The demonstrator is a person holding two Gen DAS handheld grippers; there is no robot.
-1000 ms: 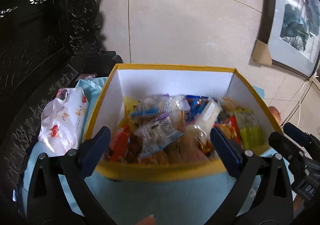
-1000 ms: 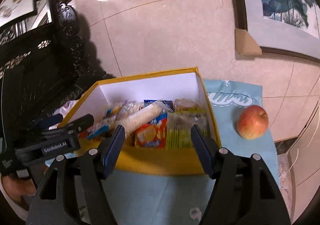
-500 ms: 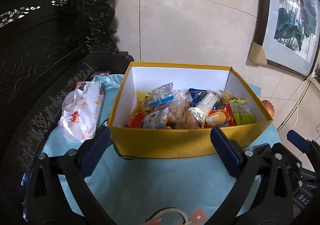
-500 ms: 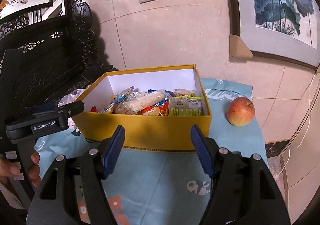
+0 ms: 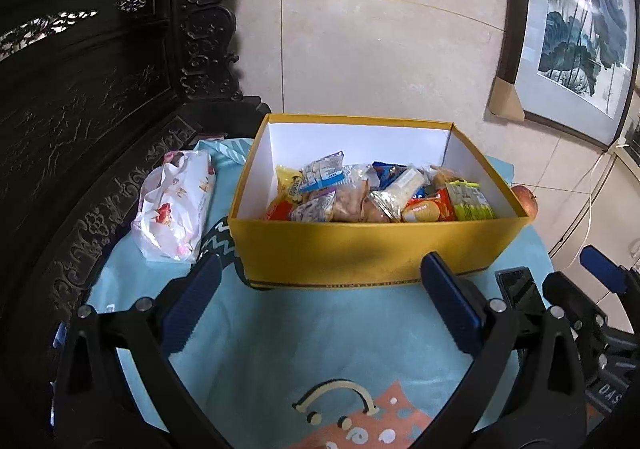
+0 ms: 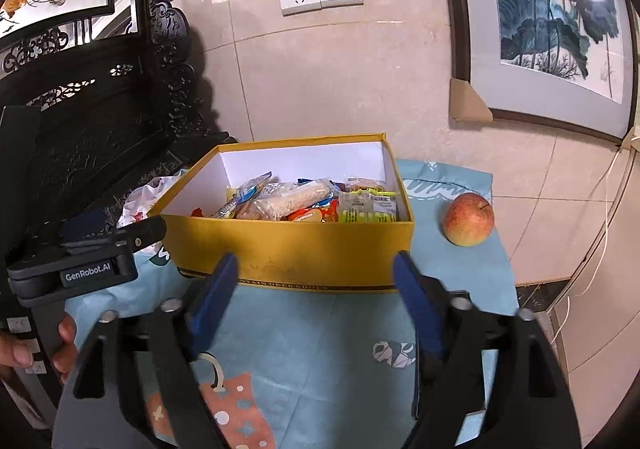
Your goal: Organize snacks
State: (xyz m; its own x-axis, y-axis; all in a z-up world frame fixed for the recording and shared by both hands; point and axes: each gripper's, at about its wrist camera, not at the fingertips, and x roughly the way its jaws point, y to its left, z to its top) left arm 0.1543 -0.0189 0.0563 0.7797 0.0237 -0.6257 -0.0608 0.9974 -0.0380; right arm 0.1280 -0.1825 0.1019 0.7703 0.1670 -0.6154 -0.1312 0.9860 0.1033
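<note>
Two hand-held grippers: we hold the left hand-held gripper [image 5: 320, 305] and the right hand-held gripper [image 6: 316, 301] gaping and empty, short of the box.
Snack packets [image 5: 380, 193]: heaped inside the yellow box [image 5: 360, 249] on the worktop [image 5: 320, 349], seemingly gathered there.
Apple [image 6: 469, 218]: apart, right of the box.
Plastic bag [image 5: 176, 205]: left, outside.
</note>
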